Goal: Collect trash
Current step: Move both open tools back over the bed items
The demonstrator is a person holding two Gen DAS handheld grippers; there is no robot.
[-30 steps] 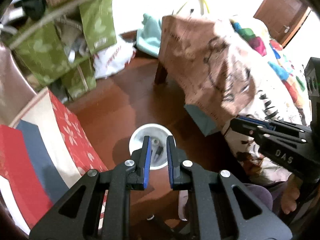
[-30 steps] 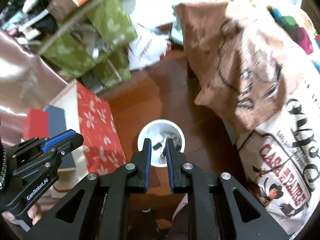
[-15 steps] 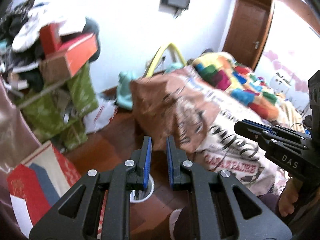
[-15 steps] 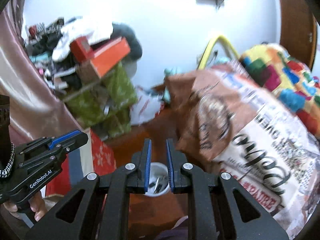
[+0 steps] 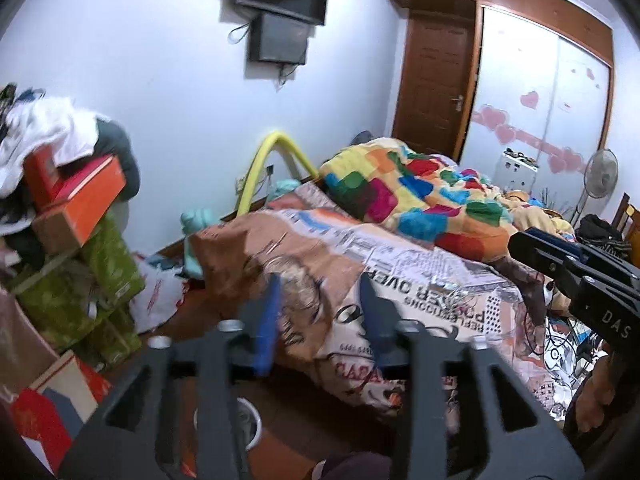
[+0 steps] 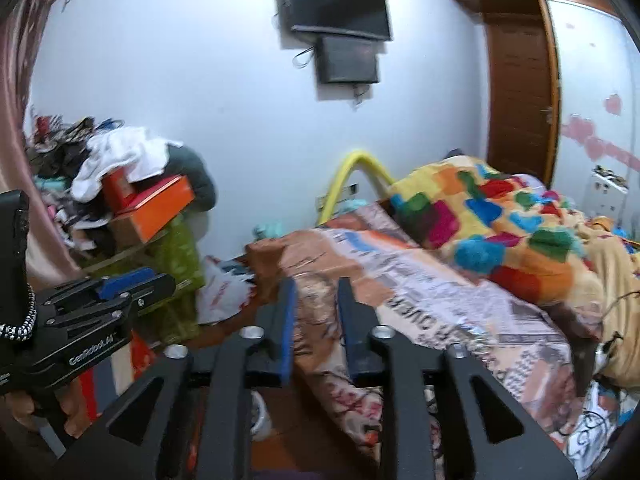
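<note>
A crumpled silver foil wrapper (image 5: 442, 283) lies on the newspaper-print bed cover, ahead and right of my left gripper (image 5: 320, 300), which is open and empty. The wrapper also shows in the right wrist view (image 6: 476, 334), right of my right gripper (image 6: 316, 304), which is open and empty. The white trash bowl (image 5: 250, 424) sits on the wooden floor below, mostly hidden behind the left gripper's arms; its rim shows in the right wrist view (image 6: 262, 420).
The bed (image 5: 400, 248) carries a colourful patchwork blanket (image 5: 420, 192). Piled boxes and clothes (image 5: 72, 200) stand at left, with a red floral box (image 5: 52, 408) on the floor. Cables (image 5: 560, 344) lie at the bed's right side. A door (image 5: 436, 88) is at the back.
Both grippers tilted up from the bowl on the floor toward the bed and moved up. Both jaws have opened wider; the left view is blurred with motion.
</note>
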